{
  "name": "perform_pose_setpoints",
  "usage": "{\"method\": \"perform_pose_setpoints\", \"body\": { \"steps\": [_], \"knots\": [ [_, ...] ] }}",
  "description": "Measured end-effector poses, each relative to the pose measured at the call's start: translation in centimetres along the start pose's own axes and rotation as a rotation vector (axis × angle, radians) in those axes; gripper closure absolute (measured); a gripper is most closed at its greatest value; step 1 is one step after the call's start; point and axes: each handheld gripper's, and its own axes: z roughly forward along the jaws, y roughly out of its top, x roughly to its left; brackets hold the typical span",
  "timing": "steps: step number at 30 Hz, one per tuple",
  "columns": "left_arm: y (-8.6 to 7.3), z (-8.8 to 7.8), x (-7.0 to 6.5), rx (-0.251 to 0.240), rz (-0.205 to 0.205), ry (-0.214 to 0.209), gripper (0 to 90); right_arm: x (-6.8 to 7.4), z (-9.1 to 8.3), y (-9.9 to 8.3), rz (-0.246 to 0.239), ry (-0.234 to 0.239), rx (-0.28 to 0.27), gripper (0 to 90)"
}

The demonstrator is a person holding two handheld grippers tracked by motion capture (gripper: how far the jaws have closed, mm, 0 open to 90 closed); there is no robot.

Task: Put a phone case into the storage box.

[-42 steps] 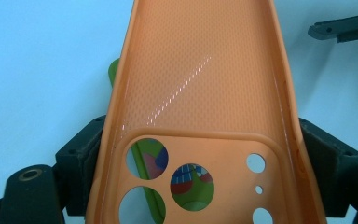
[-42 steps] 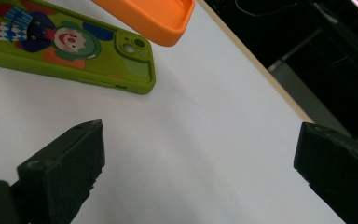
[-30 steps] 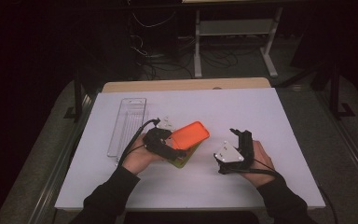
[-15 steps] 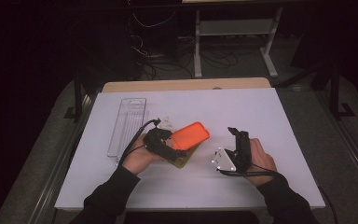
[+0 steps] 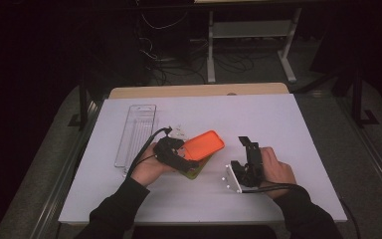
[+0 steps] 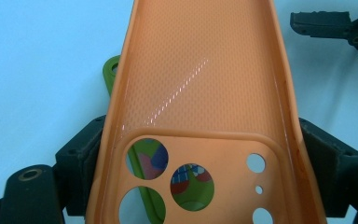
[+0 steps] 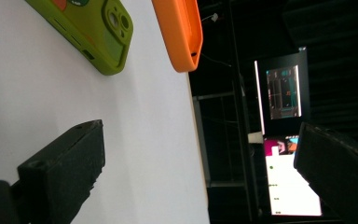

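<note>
STEP: person is separating orange case [image 6: 200,107] from green phone [image 7: 93,32] on table [image 5: 278,119] | LEFT tool [image 5: 175,155]: clamping the case's camera end, lifted over phone | RIGHT tool [image 5: 246,158]: gaping, holding nothing | ADVICE: keep grip on both side walls; pin phone before peeling.

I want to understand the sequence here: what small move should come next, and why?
Probably lift the orange case a little clear of the green phone. The left gripper grips the case by its sides over the phone, while the right gripper waits open beside it.
</note>
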Motion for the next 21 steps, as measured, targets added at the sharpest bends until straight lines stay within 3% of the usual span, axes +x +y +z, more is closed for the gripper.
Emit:
{"method": "perform_pose_setpoints", "body": {
  "steps": [4, 6, 13, 14, 21],
  "knots": [
    [0.1, 0.0, -0.2, -0.006, -0.001, -0.004, 15.9, 0.1, -0.1, 0.3, -0.023, -0.018, -0.006, 1.3],
    [0.2, 0.0, -0.4, -0.019, -0.024, -0.009, 15.9, 0.2, -0.1, 0.4, -0.031, -0.023, -0.014, 1.3],
    [0.5, -0.2, -0.5, -0.008, 0.008, -0.014, 15.8, 0.4, -0.2, 1.1, -0.054, -0.047, -0.030, 4.0],
    [0.5, -0.1, -0.7, -0.026, -0.008, -0.017, 15.8, 0.4, -0.1, 1.2, -0.071, -0.058, -0.036, 4.2],
    [0.6, -0.2, -0.8, -0.016, 0.012, -0.020, 15.8, 0.7, 0.2, 2.2, -0.093, -0.079, -0.042, 9.1]
  ]
}}
